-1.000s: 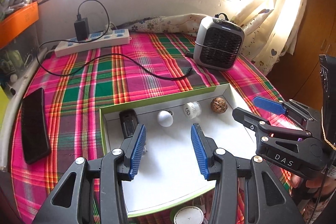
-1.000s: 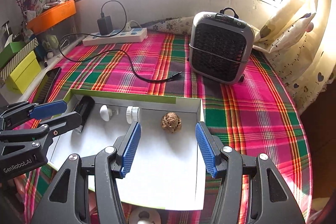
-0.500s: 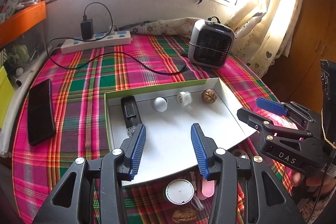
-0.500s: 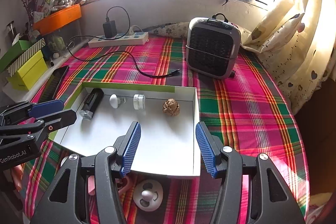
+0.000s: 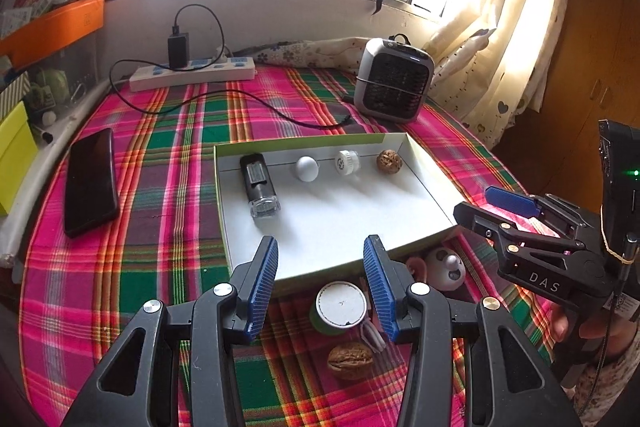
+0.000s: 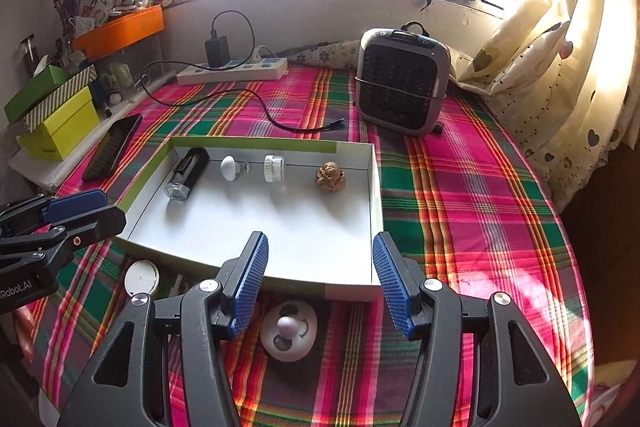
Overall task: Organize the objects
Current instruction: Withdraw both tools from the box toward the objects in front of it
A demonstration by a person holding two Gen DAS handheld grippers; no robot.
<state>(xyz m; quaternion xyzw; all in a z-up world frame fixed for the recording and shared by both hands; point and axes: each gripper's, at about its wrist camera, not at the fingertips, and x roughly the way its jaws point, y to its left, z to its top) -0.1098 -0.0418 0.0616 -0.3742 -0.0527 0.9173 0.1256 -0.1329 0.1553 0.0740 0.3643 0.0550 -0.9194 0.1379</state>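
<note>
A shallow white cardboard tray with a green rim is seen at the centre of both views, lying on the pink-and-green plaid cloth. Four things are lined up along its far wall: a black cylindrical torch with a clear end, a small white knob, a white ribbed cap and a brown walnut.

Below the tray's near edge, in the left wrist view, a second walnut is counted, beside a round green tub with a white lid and a white round toy with a panda face; something pink is half hidden there.

The left gripper is held with its blue pads apart, nothing between them, over the lidded tub. The right gripper is likewise parted and empty, above the panda toy.

Further out, a black phone is seen at the left, a grey heater at the upper right, and a white power strip with a black charger at the top, its cable trailing across the cloth.
</note>
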